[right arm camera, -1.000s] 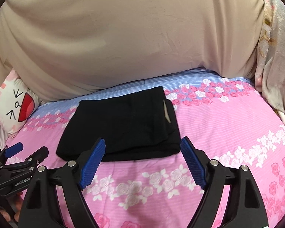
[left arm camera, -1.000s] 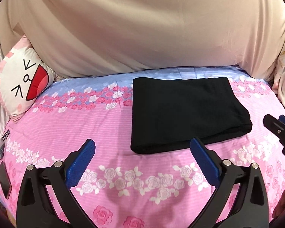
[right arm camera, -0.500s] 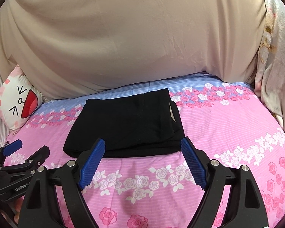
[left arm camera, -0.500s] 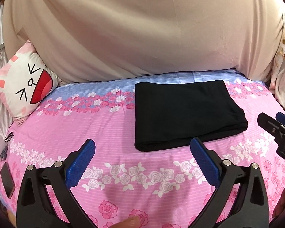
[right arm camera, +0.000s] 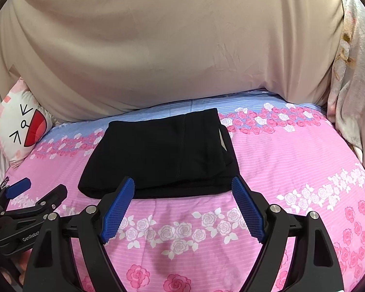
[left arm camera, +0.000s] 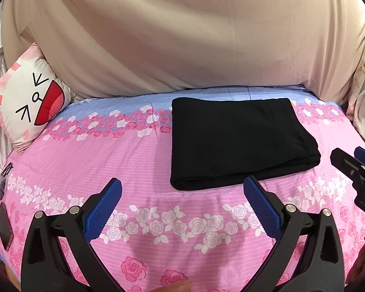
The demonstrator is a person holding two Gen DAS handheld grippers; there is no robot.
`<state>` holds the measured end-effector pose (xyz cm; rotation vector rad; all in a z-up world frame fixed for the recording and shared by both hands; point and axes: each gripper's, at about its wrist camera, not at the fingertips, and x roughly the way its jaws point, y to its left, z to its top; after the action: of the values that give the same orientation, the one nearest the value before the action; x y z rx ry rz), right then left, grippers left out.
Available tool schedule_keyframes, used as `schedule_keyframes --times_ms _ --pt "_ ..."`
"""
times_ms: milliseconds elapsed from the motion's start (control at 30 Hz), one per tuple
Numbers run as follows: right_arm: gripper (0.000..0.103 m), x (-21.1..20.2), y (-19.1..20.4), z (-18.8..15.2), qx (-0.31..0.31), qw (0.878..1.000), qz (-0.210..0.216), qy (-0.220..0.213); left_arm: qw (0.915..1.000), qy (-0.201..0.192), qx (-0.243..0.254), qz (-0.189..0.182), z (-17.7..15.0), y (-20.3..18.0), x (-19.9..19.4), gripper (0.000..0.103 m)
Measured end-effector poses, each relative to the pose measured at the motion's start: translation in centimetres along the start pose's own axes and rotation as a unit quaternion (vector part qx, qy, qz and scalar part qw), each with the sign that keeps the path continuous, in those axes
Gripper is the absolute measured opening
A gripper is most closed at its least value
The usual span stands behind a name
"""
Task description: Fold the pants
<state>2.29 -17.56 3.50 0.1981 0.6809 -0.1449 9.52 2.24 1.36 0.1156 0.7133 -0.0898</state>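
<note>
Black knit pants [left arm camera: 238, 143] folded into a flat rectangle; both grippers' ribbed blue jaws spread, empty

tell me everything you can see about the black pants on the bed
The black pants are folded into a compact, roughly rectangular stack of several layers, lying flat on the pink floral bedsheet near its blue-striped far band. The fabric looks soft, matte and knit-like. A vertical seam runs down the top layer, and a pale label or lining shows at the right edge in the right wrist view. The near edge is a rounded fold. Neither the left gripper nor the right gripper touches them; both are open.
</note>
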Motion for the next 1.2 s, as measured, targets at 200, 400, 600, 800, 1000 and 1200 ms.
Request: schedule_keyframes --times_ms 200,400,600,800,1000,1200 --pt "0.08 0.3 0.1 -0.2 -0.001 1.0 -0.001 0.004 1.0 0.005 -0.003 0.003 0.0 0.1 0.4 0.098" --pt "0.08 0.3 0.0 -0.4 0.002 1.0 -0.002 0.006 0.9999 -0.01 -0.005 -0.001 -0.3 0.2 0.4 0.098" --pt "0.08 -0.3 -0.4 -0.8 0.001 1.0 -0.001 0.006 0.9996 -0.008 0.021 0.019 -0.6 -0.5 -0.6 0.098" --pt "0.08 -1.3 -0.9 -1.3 0.001 1.0 0.002 0.003 0.9996 -0.013 0.026 0.008 -1.3 -0.6 -2.5 0.098" --pt "0.08 -2.1 -1.0 -2.3 -0.001 1.0 0.004 0.007 0.9997 -0.003 0.026 0.001 -2.2 -0.7 -3.2 0.098" --pt "0.08 -2.3 -0.8 -2.8 -0.004 1.0 0.006 0.013 0.9996 0.0 0.028 -0.001 -2.7 -0.9 -3.6 0.098"
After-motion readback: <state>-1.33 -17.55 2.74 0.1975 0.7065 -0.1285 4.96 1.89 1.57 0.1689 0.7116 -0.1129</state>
